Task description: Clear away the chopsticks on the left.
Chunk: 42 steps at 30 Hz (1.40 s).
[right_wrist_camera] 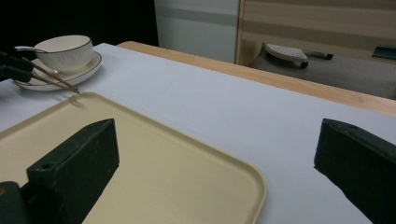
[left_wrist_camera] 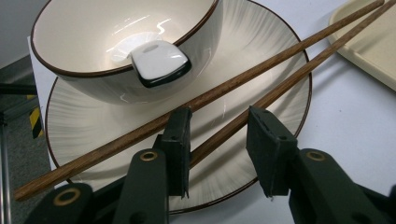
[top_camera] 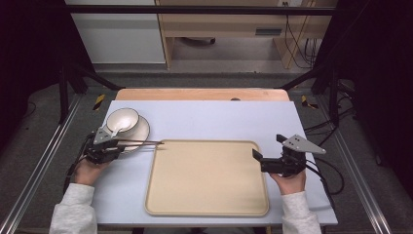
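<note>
A white bowl (top_camera: 122,119) with a brown rim stands on a white plate (top_camera: 142,129) at the table's left, and a white spoon (left_wrist_camera: 159,60) lies in the bowl. Two brown chopsticks (top_camera: 141,142) rest across the plate's near rim, their tips on the corner of the beige tray (top_camera: 207,178). My left gripper (left_wrist_camera: 219,135) sits low over the plate's edge with its jaws apart. One chopstick (left_wrist_camera: 289,77) runs between the jaws, against the left one; the other chopstick (left_wrist_camera: 261,60) passes behind that jaw. My right gripper (top_camera: 269,147) hovers open at the tray's right edge, holding nothing.
The tray's flat surface (right_wrist_camera: 163,172) is bare. The table has a light blue top (top_camera: 219,117) with a wooden strip along the far edge. Black frame posts stand at both sides, and metal rails run along the floor.
</note>
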Each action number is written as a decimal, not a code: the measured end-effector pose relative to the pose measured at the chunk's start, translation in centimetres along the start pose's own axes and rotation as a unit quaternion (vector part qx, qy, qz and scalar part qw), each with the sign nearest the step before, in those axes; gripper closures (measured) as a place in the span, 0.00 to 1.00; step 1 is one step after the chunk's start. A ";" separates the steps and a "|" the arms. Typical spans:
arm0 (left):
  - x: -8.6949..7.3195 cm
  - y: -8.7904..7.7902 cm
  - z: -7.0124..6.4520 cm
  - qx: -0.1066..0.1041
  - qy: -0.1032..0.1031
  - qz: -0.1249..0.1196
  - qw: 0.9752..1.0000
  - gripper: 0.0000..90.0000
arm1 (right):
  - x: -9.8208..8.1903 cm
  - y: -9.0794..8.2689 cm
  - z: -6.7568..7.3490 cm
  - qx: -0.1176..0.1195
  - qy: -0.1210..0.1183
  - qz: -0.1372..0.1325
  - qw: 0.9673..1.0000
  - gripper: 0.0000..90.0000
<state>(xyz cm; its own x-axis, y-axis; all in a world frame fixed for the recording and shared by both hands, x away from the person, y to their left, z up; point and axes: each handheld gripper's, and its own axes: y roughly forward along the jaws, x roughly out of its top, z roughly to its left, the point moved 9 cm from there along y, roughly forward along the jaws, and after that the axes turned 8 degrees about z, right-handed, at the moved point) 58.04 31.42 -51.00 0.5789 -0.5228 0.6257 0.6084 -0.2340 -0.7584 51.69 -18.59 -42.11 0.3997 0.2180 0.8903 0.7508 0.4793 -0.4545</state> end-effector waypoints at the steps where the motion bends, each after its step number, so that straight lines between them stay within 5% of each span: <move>1: 0.0 0.0 -0.1 -0.002 0.000 0.001 1.000 0.69 | 0.0 0.0 0.0 0.000 0.000 0.000 1.000 0.00; 11: 0.1 -0.4 -0.8 -0.009 0.018 0.012 1.000 0.81 | 0.0 0.0 0.0 0.001 0.000 0.002 1.000 0.00; 22: 0.2 -0.1 -1.0 -0.005 0.030 0.016 0.999 0.79 | -0.1 0.1 0.1 0.003 -0.002 0.003 1.000 0.00; 28: 0.3 -0.3 -1.3 -0.018 0.035 0.021 0.999 0.93 | 0.0 0.0 0.0 0.001 0.000 0.001 1.000 0.00; 42: 0.6 0.3 -1.2 -0.023 0.007 0.026 0.999 0.88 | 0.0 0.0 0.0 0.003 0.000 0.002 1.000 0.00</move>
<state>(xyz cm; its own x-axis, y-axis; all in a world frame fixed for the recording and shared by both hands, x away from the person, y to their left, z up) 57.95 30.07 -51.11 0.6018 -0.5465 0.5824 0.5509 -0.2439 -0.7981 51.68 -18.59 -42.11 0.4024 0.2189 0.8889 0.7463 0.4839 -0.4570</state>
